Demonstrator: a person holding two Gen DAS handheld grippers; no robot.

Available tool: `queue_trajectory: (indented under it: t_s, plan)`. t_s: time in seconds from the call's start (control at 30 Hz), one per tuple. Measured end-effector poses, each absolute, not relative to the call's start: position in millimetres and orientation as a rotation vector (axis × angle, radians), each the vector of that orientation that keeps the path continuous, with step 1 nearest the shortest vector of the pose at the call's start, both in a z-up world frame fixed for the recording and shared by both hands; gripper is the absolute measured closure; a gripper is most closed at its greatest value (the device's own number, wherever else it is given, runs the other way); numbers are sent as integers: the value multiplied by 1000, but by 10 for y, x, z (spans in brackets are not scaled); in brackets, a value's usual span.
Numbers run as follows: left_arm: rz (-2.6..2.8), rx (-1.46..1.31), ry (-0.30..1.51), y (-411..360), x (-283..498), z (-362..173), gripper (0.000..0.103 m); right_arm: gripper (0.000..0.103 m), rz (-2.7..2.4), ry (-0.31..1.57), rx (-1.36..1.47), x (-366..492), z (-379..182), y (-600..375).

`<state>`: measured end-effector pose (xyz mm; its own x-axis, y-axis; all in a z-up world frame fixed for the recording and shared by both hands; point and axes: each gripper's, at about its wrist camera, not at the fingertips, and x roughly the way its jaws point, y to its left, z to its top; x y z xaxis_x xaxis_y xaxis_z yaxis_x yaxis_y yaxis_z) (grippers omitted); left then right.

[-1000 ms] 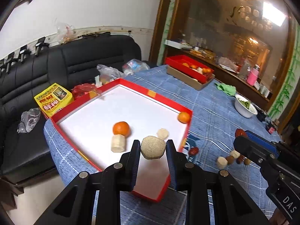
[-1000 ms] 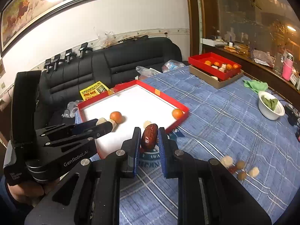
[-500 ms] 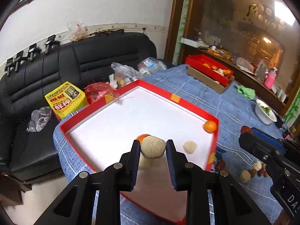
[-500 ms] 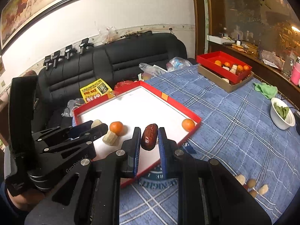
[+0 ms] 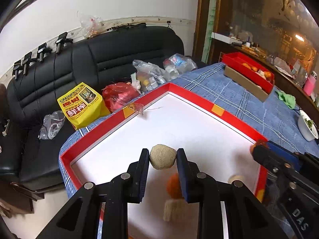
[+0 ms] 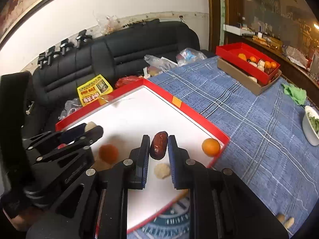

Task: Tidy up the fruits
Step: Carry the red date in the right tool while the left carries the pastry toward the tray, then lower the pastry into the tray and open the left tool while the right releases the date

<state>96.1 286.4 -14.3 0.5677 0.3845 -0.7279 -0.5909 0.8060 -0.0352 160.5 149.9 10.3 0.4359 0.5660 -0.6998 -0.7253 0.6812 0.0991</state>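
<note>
In the left wrist view, the left gripper (image 5: 162,156) has its jaws closed on a pale tan, speckled round fruit (image 5: 163,156), which it holds above the white floor of the red-rimmed tray (image 5: 199,101). Below the fingers an orange (image 5: 173,186) lies in the tray, but the right finger hides about half of it. Under it a pale banana piece (image 5: 173,210) is blurred and its lower end is hard to make out. A small pale piece (image 5: 237,178) lies near the tray's right wall. The right gripper (image 5: 259,152) enters from the right edge; its tips cover most of another orange at the tray corner, and what it carries is not visible here.

In the right wrist view, the right gripper (image 6: 159,148) is clamped on a dark red date (image 6: 158,147), held over the same tray (image 6: 191,111). A pale piece (image 6: 162,170) lies between the fingers, lower down. One orange (image 6: 211,146) sits in the tray's right corner; a second orange (image 6: 108,153) is blurred. The left gripper (image 6: 90,128) comes in from the left, and only the top of its tan fruit (image 6: 90,125) shows behind the fingers. On the blue checked tablecloth (image 6: 249,129), two pale pieces (image 6: 286,220) are nearly cut off at the lower right edge.
</note>
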Motion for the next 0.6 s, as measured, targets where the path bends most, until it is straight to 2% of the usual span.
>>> queue_trajectory:
  t_s: [0.6]
  plan:
    - [598, -261, 881, 3068, 1569, -323, 76, 86, 755, 882, -234, 2176, -257, 1885]
